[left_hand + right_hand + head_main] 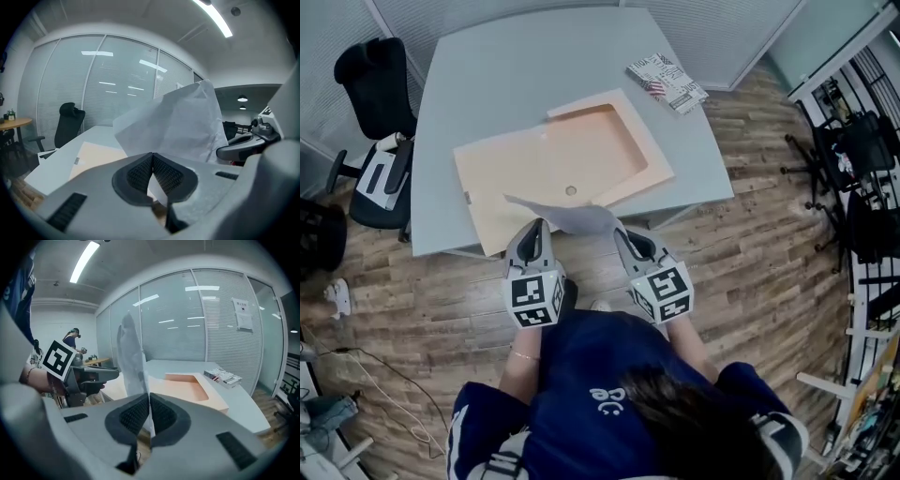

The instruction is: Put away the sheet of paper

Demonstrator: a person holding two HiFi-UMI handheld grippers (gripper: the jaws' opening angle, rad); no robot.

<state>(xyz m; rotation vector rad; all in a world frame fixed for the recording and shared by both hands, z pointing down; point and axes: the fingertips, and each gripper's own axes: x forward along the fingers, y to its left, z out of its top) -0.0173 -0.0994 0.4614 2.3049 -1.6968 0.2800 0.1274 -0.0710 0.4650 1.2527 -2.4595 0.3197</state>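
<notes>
A white sheet of paper hangs in the air just off the table's near edge, held at both lower corners. My left gripper is shut on its left corner, and my right gripper is shut on its right corner. In the left gripper view the sheet of paper rises crumpled from the closed pads. In the right gripper view the sheet of paper stands edge-on above the closed pads. A peach open folder lies flat on the grey table beyond the sheet.
A printed booklet lies at the table's far right corner. A black office chair stands at the left side, and dark racks stand at the right. The person's body fills the lower head view. Glass walls stand behind the table.
</notes>
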